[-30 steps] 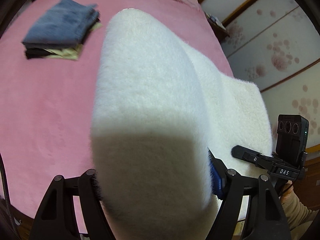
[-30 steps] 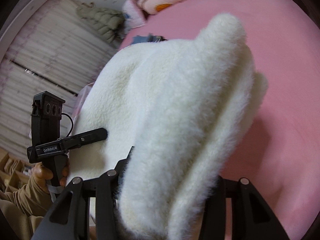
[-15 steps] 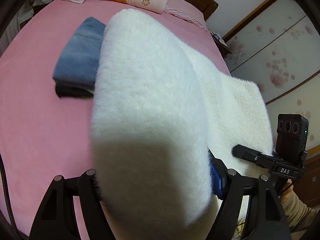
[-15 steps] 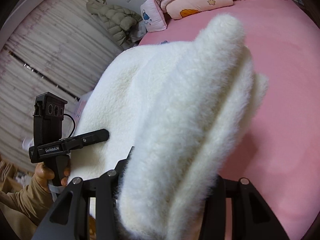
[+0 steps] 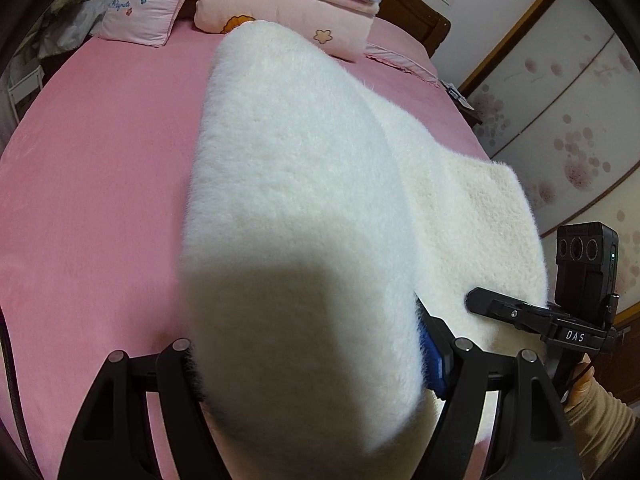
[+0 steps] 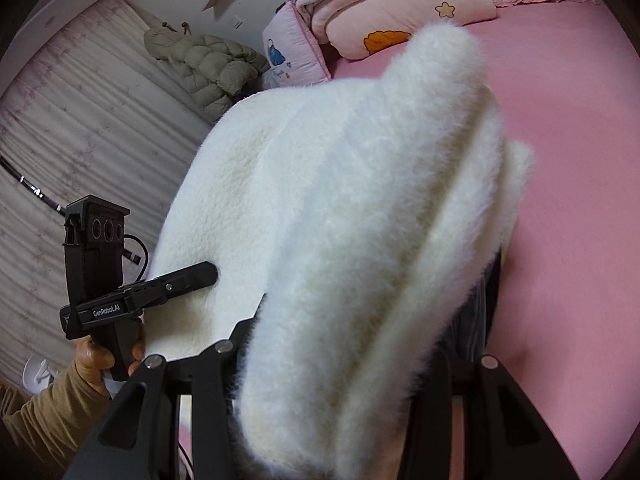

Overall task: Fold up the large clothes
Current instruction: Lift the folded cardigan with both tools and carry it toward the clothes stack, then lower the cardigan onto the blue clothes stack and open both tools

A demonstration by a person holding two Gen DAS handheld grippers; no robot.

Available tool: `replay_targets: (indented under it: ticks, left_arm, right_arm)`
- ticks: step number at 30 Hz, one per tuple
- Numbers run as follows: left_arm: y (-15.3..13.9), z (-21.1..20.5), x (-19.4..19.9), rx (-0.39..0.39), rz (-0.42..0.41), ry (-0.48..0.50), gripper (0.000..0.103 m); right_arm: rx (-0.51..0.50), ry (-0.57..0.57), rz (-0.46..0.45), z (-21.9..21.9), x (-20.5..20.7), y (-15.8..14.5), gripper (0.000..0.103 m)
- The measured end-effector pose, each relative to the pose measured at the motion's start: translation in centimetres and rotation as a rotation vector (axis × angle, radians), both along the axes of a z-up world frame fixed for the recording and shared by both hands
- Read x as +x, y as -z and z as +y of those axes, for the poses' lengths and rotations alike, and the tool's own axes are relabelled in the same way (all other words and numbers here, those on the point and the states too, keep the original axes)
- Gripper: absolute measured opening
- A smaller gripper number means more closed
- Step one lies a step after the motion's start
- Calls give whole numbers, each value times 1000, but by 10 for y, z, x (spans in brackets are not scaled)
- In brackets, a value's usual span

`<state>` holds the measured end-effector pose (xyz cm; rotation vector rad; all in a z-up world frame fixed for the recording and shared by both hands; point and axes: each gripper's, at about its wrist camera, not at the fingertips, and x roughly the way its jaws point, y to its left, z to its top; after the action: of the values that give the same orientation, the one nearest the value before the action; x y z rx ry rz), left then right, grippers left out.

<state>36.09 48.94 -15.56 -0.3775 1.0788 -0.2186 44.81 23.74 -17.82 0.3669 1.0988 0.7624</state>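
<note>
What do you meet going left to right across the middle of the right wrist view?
Curtain → left gripper, gripping the garment's far end → white fluffy garment → pink bed.

A fluffy white garment (image 5: pixel 296 208) fills the near middle of both views, faintly cream where it lies flat to the right. Beneath it the bed sheet (image 5: pixel 88 184) is plain pink. At the far end, a pale pink pillow (image 5: pixel 140 8) bears a blue bag motif, and a folded pink quilt (image 5: pixel 288 12) shows orange and yellow flower shapes. The grippers are black: the left gripper (image 5: pixel 312 364) with a blue pad, the right gripper (image 6: pixel 332 364) all black. On the right, wall panels (image 5: pixel 576 120) are off-white with pink blossom spots. A puffer jacket (image 6: pixel 208 64) is olive-grey.
</note>
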Motion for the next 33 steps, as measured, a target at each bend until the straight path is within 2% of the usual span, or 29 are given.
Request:
replay_targets:
  ticks: [3, 6, 10, 14, 15, 16, 18, 21, 25, 28, 29, 31, 32, 33]
  left_arm:
    - [31, 19, 30, -13, 12, -12, 75]
    - [64, 13, 44, -19, 37, -28, 77]
    - [80, 10, 52, -11, -1, -27, 83]
    - [93, -2, 58, 23, -24, -31, 94]
    - [92, -5, 55, 35, -27, -31, 98]
    - [93, -6, 55, 48, -24, -35, 101]
    - [93, -11, 58, 58, -19, -38, 101]
    - [86, -29, 68, 130, -28, -49, 103]
    - [58, -53, 51, 278, -58, -102, 102]
    - [32, -75, 20, 324, -154, -104, 102]
    - [29, -81, 9, 364, -184, -96, 102]
    - [33, -92, -13, 489, -190, -113, 102]
    - [41, -92, -22, 532, -173, -131, 102]
    - [47, -84, -32, 541, -159, -146, 102]
  right_arm:
    - [-25, 5, 5, 8, 29, 22, 45]
    - [-75, 8, 22, 11, 51, 49, 45]
    - [-111, -6, 38, 11, 70, 82, 47]
    - [-109, -20, 20, 7, 72, 92, 50]
    - [-107, -17, 22, 6, 71, 93, 54]
    - [-109, -5, 28, 4, 70, 96, 62]
    - [-129, 24, 37, 12, 77, 94, 68]
    - [-170, 41, 35, 8, 68, 86, 70]
    - [-285, 40, -31, -14, 30, 60, 71]
    - [-340, 36, -114, -29, -1, 37, 72]
    - [-363, 32, -135, -32, -10, 33, 72]
    - [-461, 18, -167, -42, -30, 35, 71]
    - [-490, 14, -162, -47, -36, 41, 71]
    - [-495, 15, -153, -50, -40, 46, 71]
